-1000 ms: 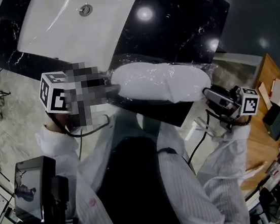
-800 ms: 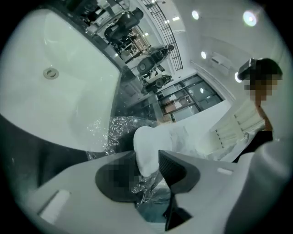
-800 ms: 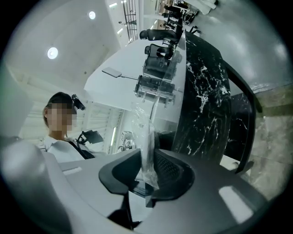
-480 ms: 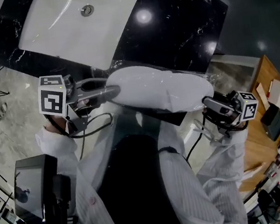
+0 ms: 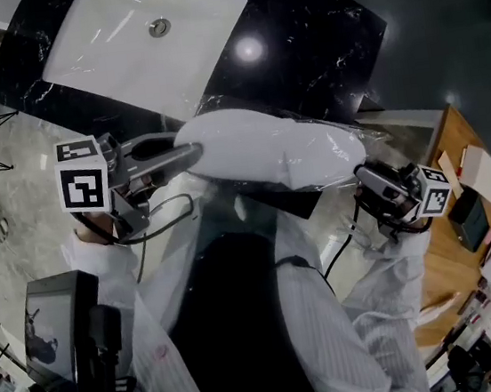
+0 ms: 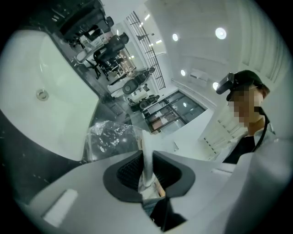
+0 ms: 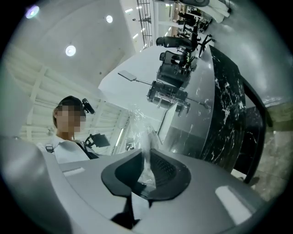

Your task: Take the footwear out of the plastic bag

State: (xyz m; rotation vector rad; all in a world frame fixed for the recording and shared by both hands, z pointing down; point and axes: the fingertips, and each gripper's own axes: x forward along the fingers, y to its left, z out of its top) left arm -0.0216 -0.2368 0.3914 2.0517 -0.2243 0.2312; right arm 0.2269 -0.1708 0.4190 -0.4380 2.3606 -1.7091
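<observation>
A clear plastic bag (image 5: pixel 280 152) with white footwear inside hangs lengthwise over the near edge of the black counter (image 5: pixel 319 42). My left gripper (image 5: pixel 193 152) is at the bag's left end. Its jaws are closing, and the pads pinch a white strip of the bundle (image 6: pixel 147 157), with crinkled plastic (image 6: pixel 110 137) beyond. My right gripper (image 5: pixel 362 173) is at the bag's right end. Its jaws are closing too, with a twist of clear film (image 7: pixel 147 160) pressed between the pads. The footwear's shape is hidden by the film.
A white sink (image 5: pixel 122 45) is set into the counter's far left. A wooden table (image 5: pixel 453 239) with small items stands at the right. A dark screen (image 5: pixel 51 324) sits low at the left. The person's striped sleeves fill the lower middle.
Both grippers have closed in on the bag's ends. The bag has shifted a little up and to the left, off the counter's edge, with the grippers following.
</observation>
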